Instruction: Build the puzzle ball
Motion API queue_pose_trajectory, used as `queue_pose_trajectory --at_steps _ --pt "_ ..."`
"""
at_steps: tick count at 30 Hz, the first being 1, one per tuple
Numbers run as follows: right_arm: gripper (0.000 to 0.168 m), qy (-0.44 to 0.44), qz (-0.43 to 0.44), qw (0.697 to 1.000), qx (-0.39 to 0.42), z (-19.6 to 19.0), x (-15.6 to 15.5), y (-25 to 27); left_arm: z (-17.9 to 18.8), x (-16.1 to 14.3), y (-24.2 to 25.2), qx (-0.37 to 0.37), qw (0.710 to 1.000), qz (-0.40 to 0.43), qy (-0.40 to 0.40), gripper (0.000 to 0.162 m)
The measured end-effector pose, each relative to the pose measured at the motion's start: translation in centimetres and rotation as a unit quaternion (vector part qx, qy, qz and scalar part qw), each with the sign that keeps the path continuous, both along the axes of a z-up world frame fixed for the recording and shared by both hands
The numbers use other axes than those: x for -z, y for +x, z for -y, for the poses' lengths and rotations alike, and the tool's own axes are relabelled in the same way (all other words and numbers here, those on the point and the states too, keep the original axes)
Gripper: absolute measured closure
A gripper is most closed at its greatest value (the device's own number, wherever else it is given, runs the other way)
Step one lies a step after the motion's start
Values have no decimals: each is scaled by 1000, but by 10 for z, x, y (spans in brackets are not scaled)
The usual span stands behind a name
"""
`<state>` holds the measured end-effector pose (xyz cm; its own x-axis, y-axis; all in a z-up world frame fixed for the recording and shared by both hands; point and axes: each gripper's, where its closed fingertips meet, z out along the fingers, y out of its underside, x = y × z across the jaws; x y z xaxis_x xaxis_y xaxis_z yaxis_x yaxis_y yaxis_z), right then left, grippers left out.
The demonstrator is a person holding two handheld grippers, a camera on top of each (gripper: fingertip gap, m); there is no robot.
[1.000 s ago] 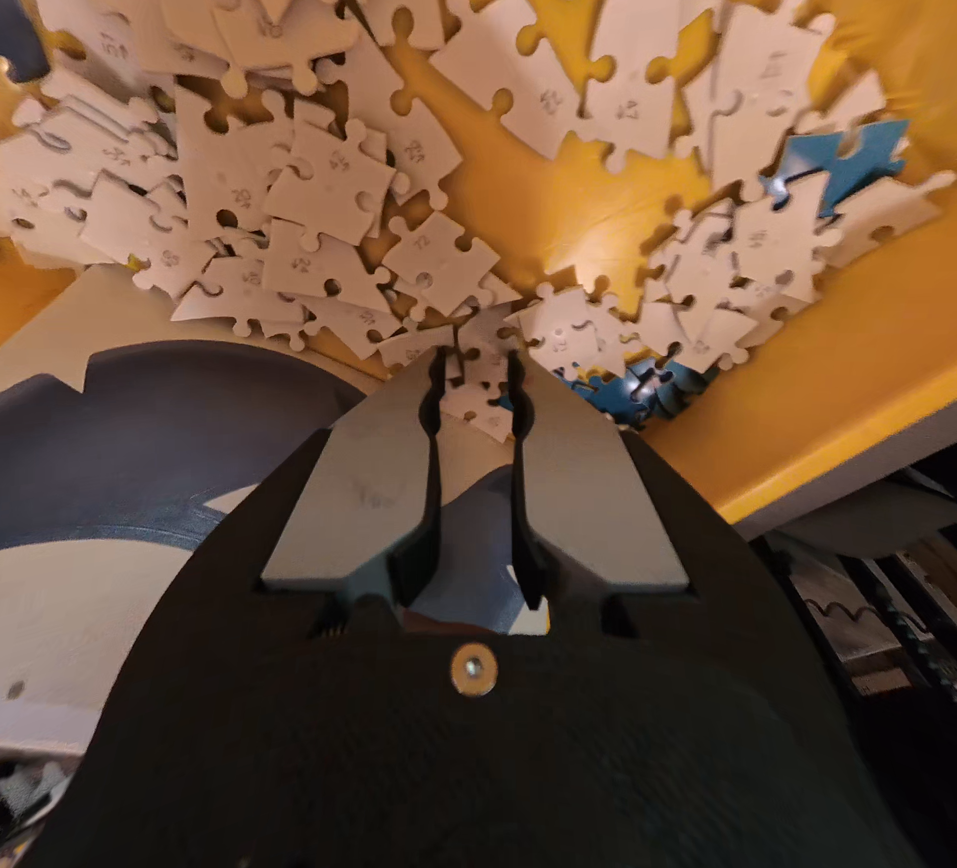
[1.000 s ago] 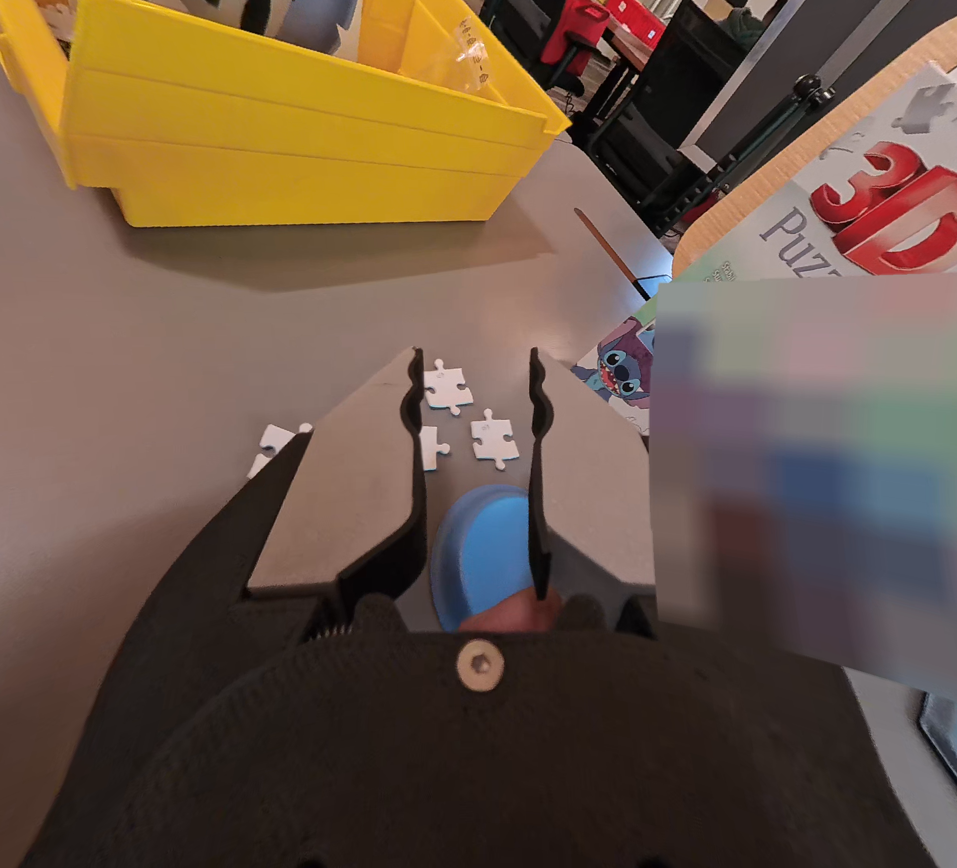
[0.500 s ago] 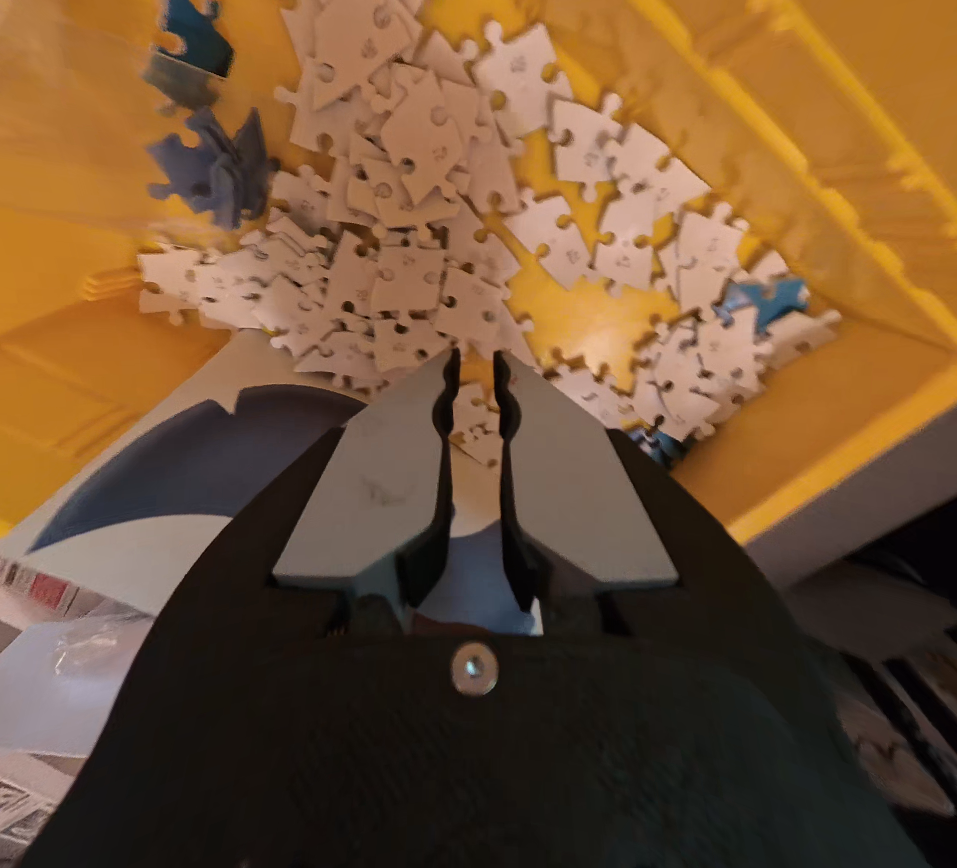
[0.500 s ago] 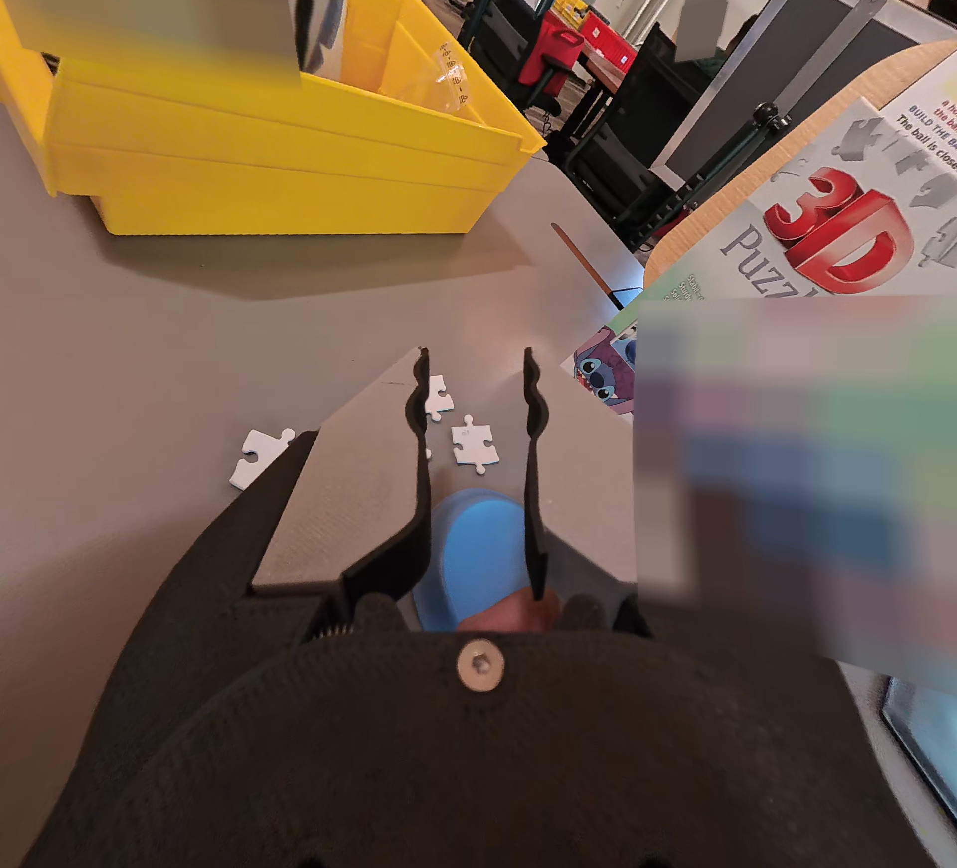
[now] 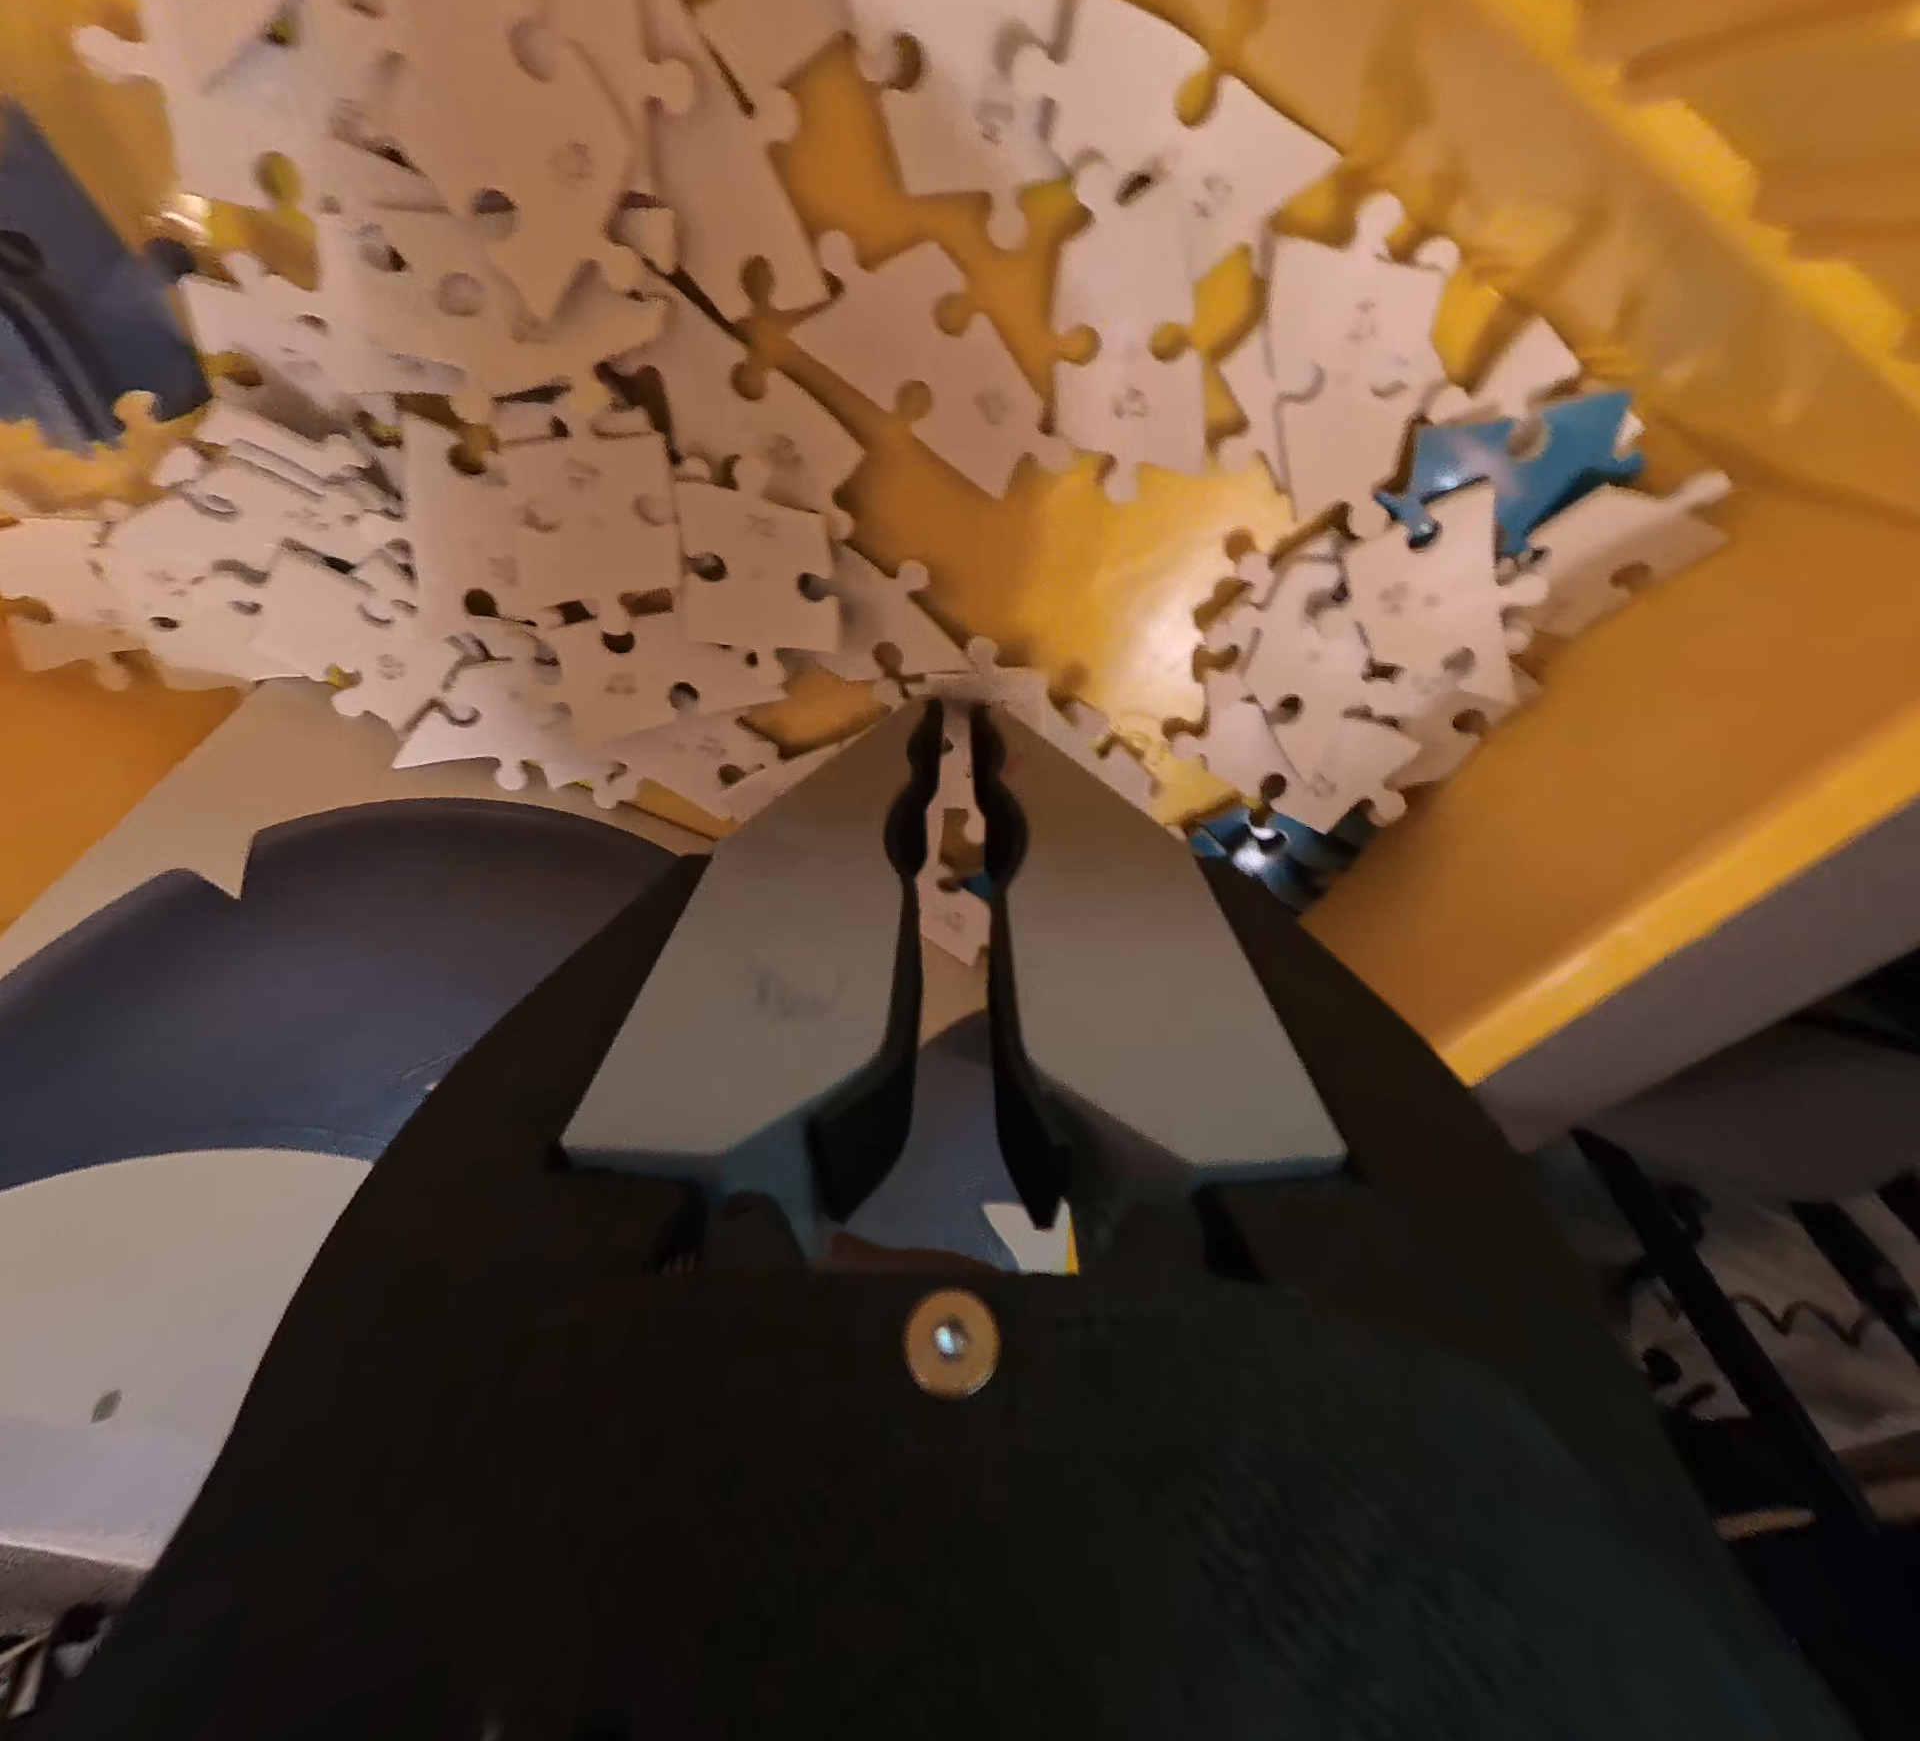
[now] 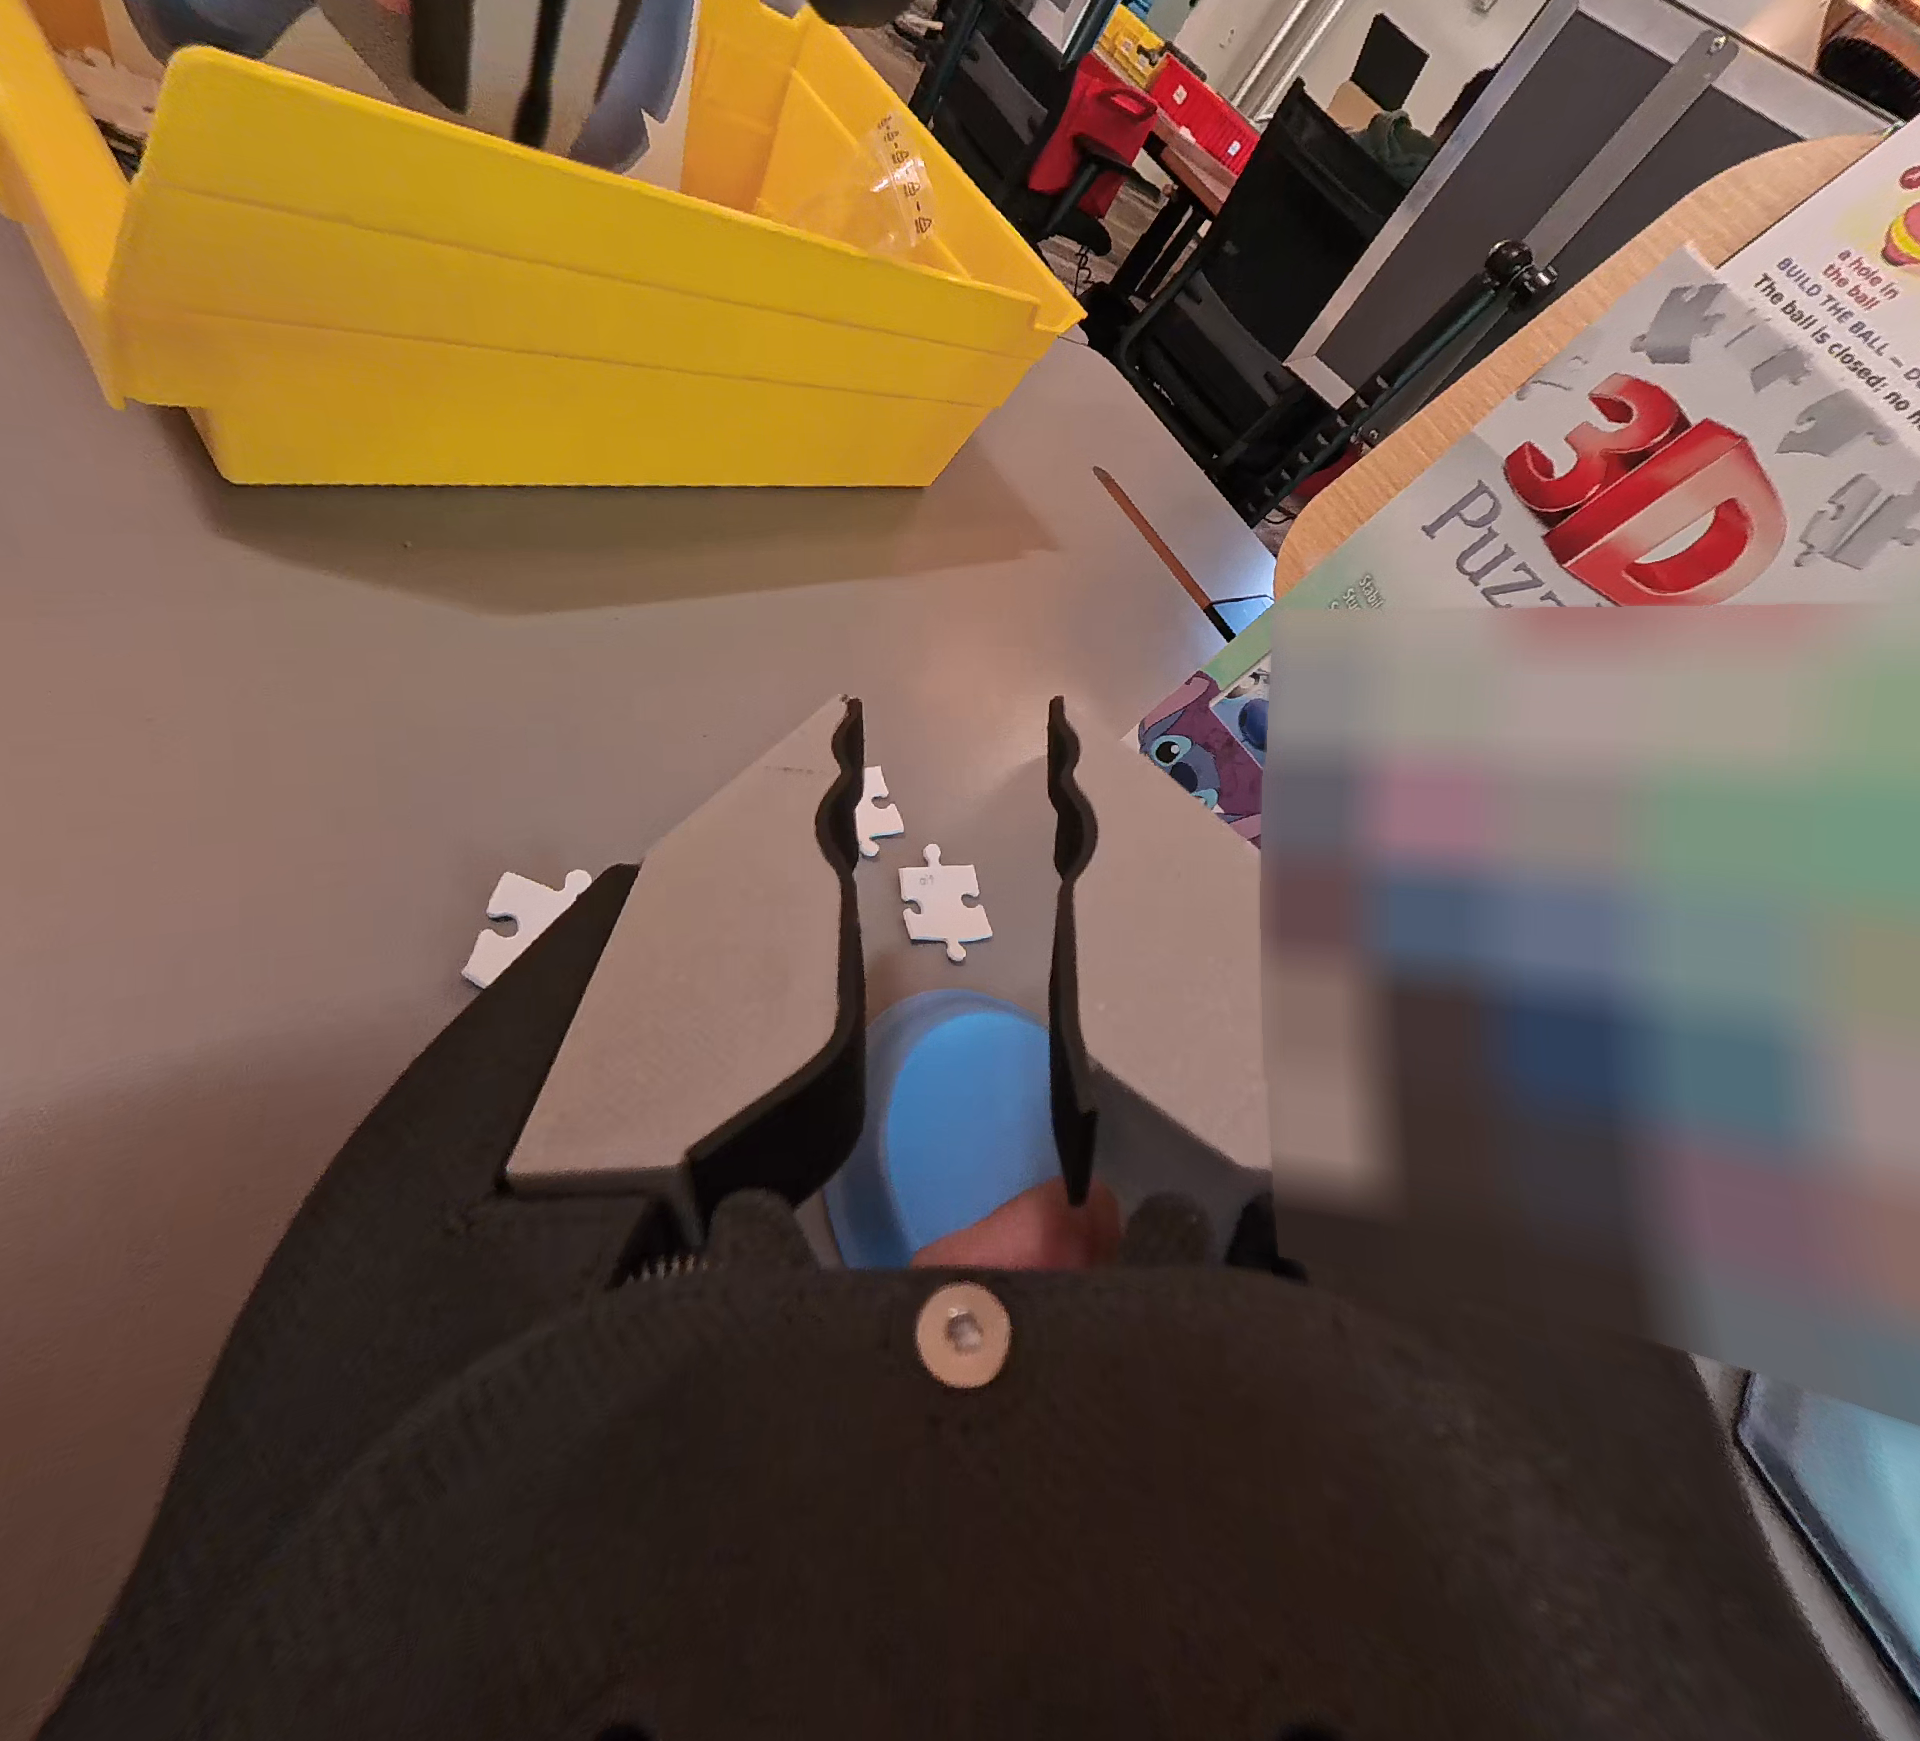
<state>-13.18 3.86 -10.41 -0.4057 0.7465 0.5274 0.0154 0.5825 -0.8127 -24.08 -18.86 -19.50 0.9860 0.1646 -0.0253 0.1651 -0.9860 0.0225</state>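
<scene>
Left gripper (image 5: 956, 715) tips among blurred pieces (image 5: 748, 548)

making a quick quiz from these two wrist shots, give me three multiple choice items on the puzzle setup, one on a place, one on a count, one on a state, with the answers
1. Where does the pile of loose puzzle pieces lie?
A. in the yellow bin
B. on a red chair
C. on the blue dish

2. How many white pieces show on the grey table in the right wrist view?
A. none
B. three
C. ten

3. How does the right gripper stand?
A. shut on a piece
B. open and empty
C. shut on the box

Answers:
1 A, the pieces cover the floor of the yellow bin.
2 B, one between the fingers, one at the left finger, one further left.
3 B, a wide gap between the fingers with only table behind it.
</scene>
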Motion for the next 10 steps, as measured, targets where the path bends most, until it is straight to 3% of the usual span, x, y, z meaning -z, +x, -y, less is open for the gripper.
queue_pose_trajectory --at_steps 1,10 --pt "137 1 -2 1000 0 0 -1 1 -3 0 -5 -9 1000 -3 9 162" --pt "139 3 -17 1000 -7 3 -8 5 -9 -13 -30 -62 995 -51 62 153"
